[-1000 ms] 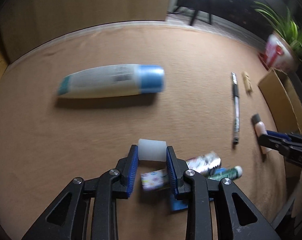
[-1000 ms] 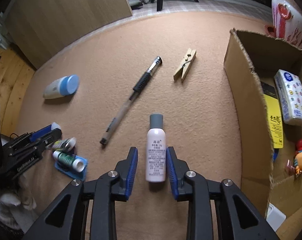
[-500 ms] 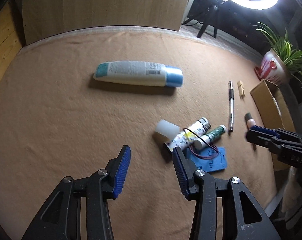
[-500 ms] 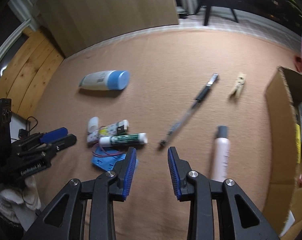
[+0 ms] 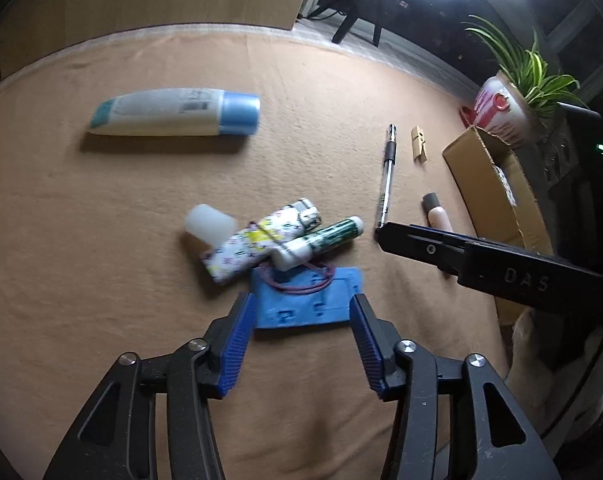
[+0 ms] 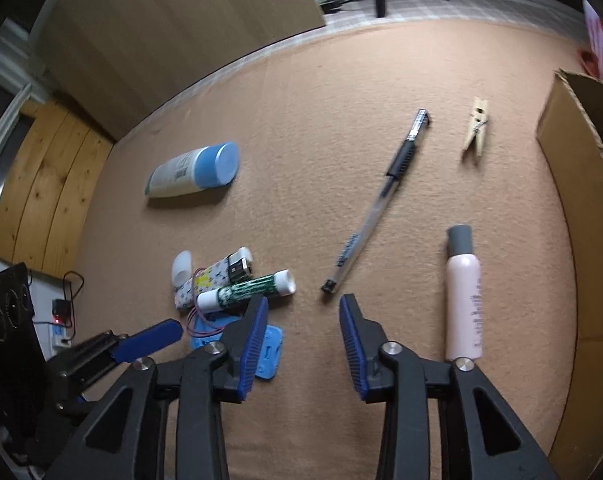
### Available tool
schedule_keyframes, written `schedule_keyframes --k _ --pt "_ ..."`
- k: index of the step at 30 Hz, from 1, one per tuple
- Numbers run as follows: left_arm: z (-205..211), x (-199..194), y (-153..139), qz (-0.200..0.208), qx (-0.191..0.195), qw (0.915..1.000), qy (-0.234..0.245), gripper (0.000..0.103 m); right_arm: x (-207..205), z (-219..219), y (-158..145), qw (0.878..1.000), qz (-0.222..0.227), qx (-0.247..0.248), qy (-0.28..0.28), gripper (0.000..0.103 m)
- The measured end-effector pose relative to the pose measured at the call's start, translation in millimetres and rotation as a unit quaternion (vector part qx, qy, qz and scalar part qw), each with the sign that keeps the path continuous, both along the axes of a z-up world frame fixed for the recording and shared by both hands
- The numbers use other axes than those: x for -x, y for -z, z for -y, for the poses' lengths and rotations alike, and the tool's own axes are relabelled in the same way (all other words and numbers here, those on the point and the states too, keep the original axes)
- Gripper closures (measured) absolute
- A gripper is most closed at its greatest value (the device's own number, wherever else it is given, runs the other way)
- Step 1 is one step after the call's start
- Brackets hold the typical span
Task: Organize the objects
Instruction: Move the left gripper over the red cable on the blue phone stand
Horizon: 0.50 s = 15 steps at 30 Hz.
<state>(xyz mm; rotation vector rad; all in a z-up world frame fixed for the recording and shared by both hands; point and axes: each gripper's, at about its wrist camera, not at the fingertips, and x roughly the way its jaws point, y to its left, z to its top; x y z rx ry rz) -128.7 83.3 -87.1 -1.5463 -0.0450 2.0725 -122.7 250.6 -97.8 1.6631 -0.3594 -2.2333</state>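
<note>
A small heap lies on the tan cloth: a white cap [image 5: 210, 224], a patterned tube [image 5: 257, 246], a green-and-white tube [image 5: 321, 240] and a red rubber band [image 5: 301, 280] on a flat blue piece [image 5: 305, 304]. My left gripper [image 5: 303, 308] hovers at the blue piece's near edge. Its jaws are opening and the pads touch nothing. My right gripper [image 6: 303, 308] is also opening, with only bare cloth between its fingers. The pink bottle [image 6: 463, 296] with a grey cap lies just to its right, and the heap [image 6: 245, 290] just to its left.
A big white bottle with a blue cap [image 5: 173, 112] lies at the far left. A pen [image 6: 381, 200] and a wooden clothespin [image 6: 476, 130] lie mid-cloth. An open cardboard box [image 6: 573, 184] lines the right side, with a potted plant [image 5: 501, 112] behind it.
The left gripper let go of the white cap, drew back and opened wider. The right gripper let go of the pink bottle and shifted left, so the bottle now lies beside it.
</note>
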Motion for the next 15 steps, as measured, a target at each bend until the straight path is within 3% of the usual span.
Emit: schedule_keyframes --k 7,11,15 --pt "-16.4 11.9 4.6 0.009 0.01 0.9995 -0.028 0.048 0.4 -9.6 0.8 1.0 -0.001 -0.002 0.012 0.067" --pt "-19.2 14.5 6.5 0.006 0.017 0.9995 -0.027 0.067 -0.5 -13.2 4.0 1.0 0.001 -0.004 0.015 0.067" --pt "-13.9 13.8 4.7 0.009 0.001 0.9993 -0.038 0.067 -1.1 -15.4 1.4 1.0 -0.003 0.003 0.011 0.067"
